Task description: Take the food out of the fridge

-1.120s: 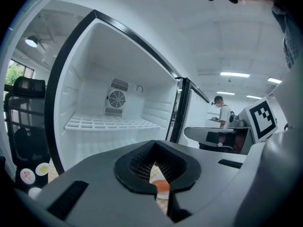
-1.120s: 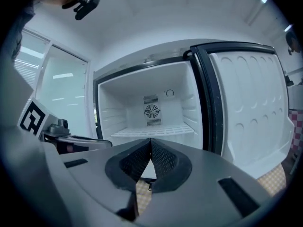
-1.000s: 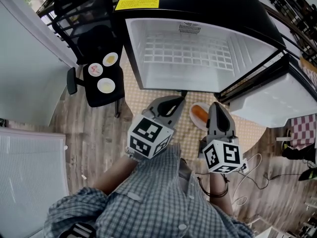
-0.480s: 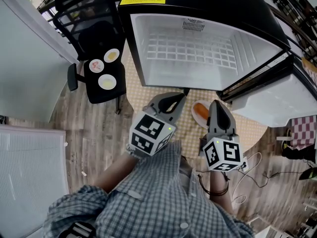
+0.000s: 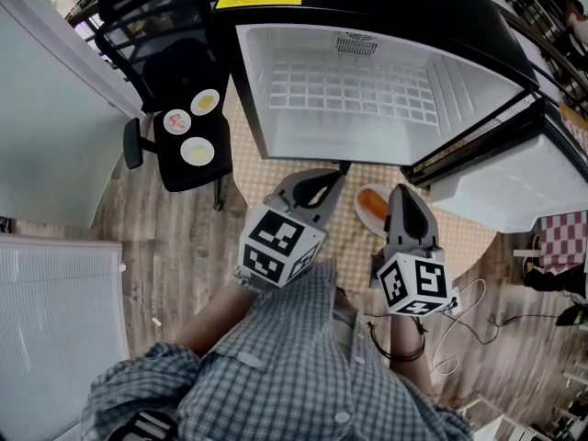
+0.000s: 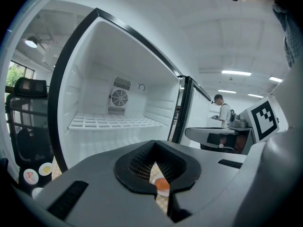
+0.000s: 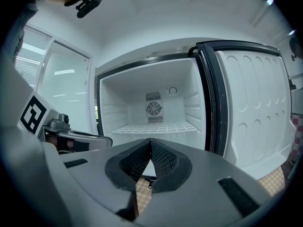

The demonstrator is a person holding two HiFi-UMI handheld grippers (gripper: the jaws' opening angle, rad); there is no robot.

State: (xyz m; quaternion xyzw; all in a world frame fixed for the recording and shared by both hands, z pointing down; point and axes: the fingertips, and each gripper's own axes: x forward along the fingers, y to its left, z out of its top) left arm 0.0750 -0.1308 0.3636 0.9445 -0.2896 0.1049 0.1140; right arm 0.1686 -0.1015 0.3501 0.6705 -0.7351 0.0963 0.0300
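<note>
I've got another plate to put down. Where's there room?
The fridge shelf is bare, and so is the wood floor left of the checked mat. The chair seat is crowded with three plates.

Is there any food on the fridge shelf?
No, the white wire shelf is bare, with nothing lying on it.

Orange food [image 5: 371,207], maybe sausage, outside fridge [image 5: 303,141]
</note>
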